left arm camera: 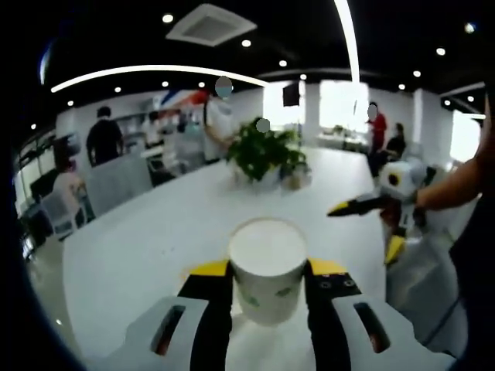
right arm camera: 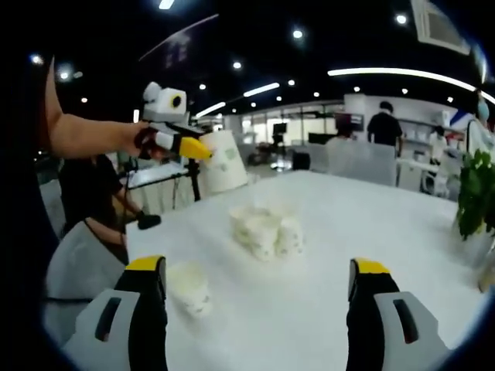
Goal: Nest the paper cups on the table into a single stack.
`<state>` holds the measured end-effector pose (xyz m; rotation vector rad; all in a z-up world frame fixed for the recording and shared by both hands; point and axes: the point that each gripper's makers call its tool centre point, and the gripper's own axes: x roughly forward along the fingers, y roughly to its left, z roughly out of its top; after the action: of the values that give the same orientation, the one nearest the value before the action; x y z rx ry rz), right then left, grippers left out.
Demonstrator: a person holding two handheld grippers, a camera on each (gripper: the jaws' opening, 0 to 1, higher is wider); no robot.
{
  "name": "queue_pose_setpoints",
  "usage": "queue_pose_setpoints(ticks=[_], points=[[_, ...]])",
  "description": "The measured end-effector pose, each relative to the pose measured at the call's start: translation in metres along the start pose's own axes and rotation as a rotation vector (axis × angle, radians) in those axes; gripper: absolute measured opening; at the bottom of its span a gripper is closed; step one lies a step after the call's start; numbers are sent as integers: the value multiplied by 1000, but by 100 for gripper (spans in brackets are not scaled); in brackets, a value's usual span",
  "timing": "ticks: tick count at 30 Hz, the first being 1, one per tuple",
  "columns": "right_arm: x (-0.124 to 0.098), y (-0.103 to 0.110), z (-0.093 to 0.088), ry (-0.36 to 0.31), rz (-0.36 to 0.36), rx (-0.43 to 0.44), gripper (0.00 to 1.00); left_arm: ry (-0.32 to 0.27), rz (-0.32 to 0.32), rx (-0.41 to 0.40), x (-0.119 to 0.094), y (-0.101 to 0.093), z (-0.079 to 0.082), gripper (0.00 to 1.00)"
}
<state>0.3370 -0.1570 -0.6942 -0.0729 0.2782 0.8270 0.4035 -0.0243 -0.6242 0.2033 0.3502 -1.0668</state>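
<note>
Jaws of our left hand-held gripper (left arm camera: 267, 290) clamp a paper cup (left arm camera: 267, 268) above the desk (left arm camera: 139, 255), while our right hand-held gripper (right arm camera: 257, 297) gapes empty near loose cups (right arm camera: 264, 226).

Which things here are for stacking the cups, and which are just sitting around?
For the job:
- white paper cup with green print, held in the left hand-held gripper
- cluster of white paper cups on the table
- single white paper cup near the table edge
- right hand-held gripper, open

Just sitting around:
- green leafy potted plant
- long white table
</note>
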Motion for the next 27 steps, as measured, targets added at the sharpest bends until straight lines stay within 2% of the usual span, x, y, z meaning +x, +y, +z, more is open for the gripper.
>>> queue_pose_setpoints(ticks=[7,18,19,27], points=[[3,8,14,-16,30,-14,94,-13,-43,7,-1,-17,6,34],[6,25,33,-30,103,-20,89,-84,-123,22,-5,-42,19,34],[6,26,35,-32,110,-19,88,-106,-138,12,-6,-46,21,34],[8,37,46,-39,155,-35,83,-131,-181,-12,-11,-60,23,34]])
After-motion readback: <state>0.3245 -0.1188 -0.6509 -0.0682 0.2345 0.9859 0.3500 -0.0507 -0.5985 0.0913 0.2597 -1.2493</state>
